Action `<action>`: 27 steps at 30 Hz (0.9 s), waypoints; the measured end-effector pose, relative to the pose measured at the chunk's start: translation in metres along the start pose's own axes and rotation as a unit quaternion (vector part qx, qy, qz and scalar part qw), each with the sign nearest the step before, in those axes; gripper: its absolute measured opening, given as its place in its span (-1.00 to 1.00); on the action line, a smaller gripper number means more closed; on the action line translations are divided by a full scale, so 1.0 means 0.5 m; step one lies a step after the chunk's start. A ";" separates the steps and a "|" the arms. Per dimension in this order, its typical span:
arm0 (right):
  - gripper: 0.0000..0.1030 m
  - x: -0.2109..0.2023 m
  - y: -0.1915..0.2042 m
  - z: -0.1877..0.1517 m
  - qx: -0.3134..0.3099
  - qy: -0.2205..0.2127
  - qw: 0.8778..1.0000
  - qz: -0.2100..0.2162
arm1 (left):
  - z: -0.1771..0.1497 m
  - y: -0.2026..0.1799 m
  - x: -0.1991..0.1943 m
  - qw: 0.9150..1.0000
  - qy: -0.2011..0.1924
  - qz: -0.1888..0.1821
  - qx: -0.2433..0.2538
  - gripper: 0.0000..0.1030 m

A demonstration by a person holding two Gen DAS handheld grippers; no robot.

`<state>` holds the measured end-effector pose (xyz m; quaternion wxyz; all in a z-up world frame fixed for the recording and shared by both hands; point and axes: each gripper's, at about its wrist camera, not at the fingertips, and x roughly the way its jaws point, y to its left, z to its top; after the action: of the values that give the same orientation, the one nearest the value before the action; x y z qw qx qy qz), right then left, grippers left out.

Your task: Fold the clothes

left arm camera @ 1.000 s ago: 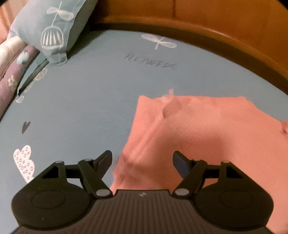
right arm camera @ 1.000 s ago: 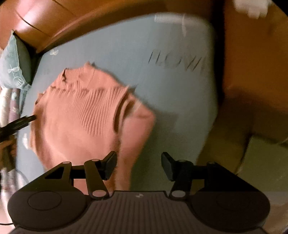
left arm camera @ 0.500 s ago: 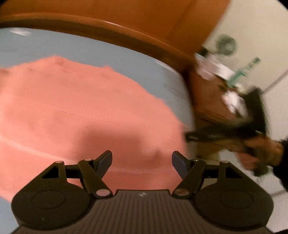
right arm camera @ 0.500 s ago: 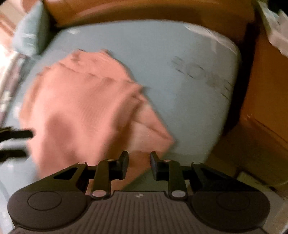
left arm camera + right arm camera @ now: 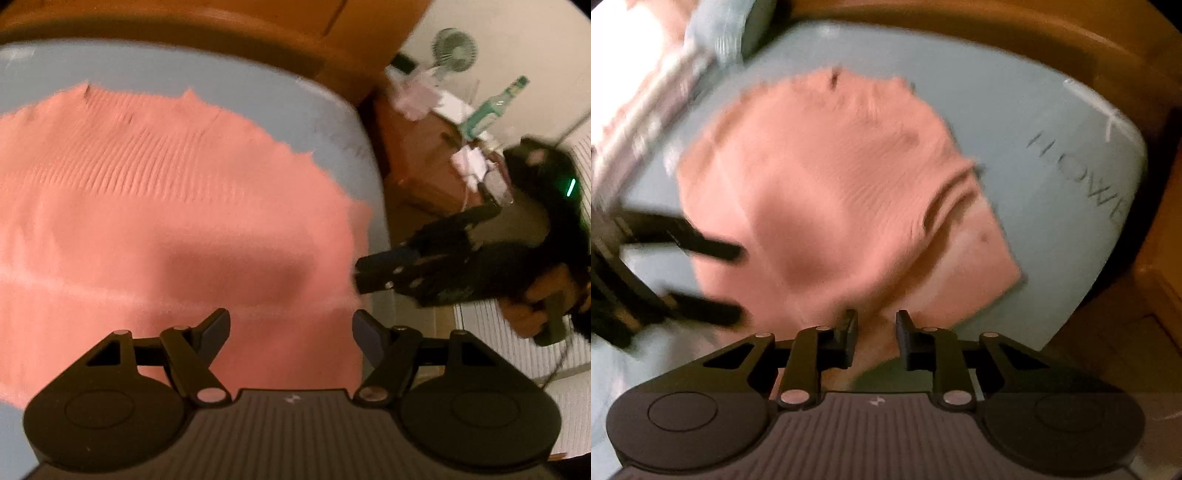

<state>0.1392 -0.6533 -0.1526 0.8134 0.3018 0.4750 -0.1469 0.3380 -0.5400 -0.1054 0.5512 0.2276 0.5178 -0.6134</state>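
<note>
One pink sweater (image 5: 155, 206); one blue-sheeted bed (image 5: 1015, 122); two grippers, left (image 5: 291, 328) and right (image 5: 875, 334); one pillow (image 5: 738, 26); one fan (image 5: 453, 47); one bottle (image 5: 493, 107).

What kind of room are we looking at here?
Most likely a bedroom: a pink sweater lies on a blue bedsheet, with a pillow at the head and a wooden bed frame around it.

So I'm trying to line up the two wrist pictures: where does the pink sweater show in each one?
Left wrist view: the pink sweater fills the left and centre, running under the open left gripper.
Right wrist view: the pink sweater lies in the centre, its near edge between the fingers of the right gripper.
Shared landmark: the blue bedsheet under the sweater, edged by the wooden bed frame.
</note>
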 end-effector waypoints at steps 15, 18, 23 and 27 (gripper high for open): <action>-0.54 0.021 0.035 -0.041 -0.014 0.032 0.999 0.010 | -0.039 -0.016 -0.021 1.000 0.002 0.007 0.020 0.40; -0.53 -0.017 0.018 -0.020 0.015 0.009 1.000 -0.009 | -0.046 -0.046 -0.013 0.997 0.002 0.008 0.074 0.40; -0.53 -0.049 -0.001 0.055 0.028 -0.054 0.998 0.021 | -0.047 -0.127 0.026 0.985 -0.015 -0.006 0.172 0.40; -0.54 -0.003 -0.003 0.086 -0.014 -0.035 0.999 0.029 | -0.057 -0.147 0.080 0.985 -0.002 -0.054 0.165 0.42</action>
<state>0.1671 -0.6814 -0.1362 0.8374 0.2987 0.4396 -0.1273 0.2512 -0.5432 -0.1215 0.4733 0.2862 0.4202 -0.7194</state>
